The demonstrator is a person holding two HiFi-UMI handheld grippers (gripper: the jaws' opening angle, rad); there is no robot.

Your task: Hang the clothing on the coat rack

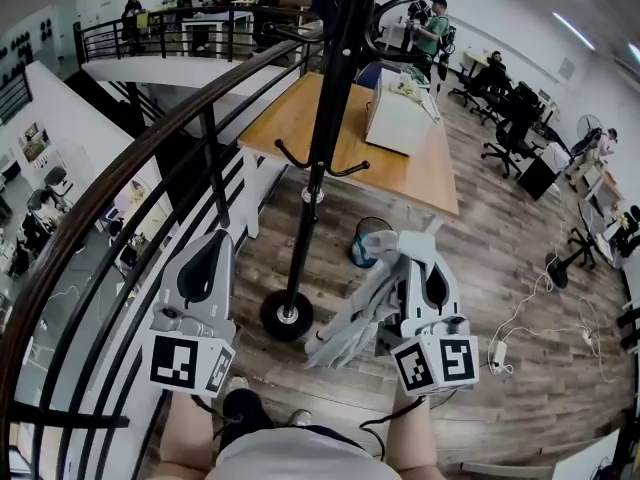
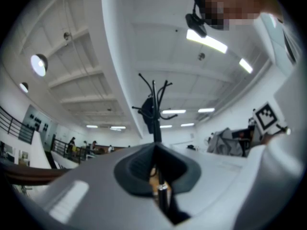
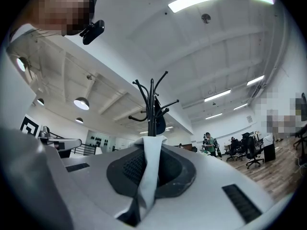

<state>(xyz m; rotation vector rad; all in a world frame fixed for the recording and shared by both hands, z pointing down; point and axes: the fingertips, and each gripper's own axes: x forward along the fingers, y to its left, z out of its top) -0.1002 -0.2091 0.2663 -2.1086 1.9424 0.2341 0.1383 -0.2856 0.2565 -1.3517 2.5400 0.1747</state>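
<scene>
Our right gripper (image 1: 408, 242), jaws clamped on the grey clothing (image 1: 358, 310), our left gripper (image 1: 217, 238), jaws closed on nothing, black coat rack (image 1: 330, 118) near ahead

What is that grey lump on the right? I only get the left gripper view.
Observer: A grey garment. The head view shows it dangling below the right gripper.
Operator: Is it pinched tight?
Observer: Yes. In the right gripper view the fingers are shut on a strip of it.
Operator: Where does the rack stand?
Observer: The head view shows the rack on a round black base on the wood floor.
</scene>
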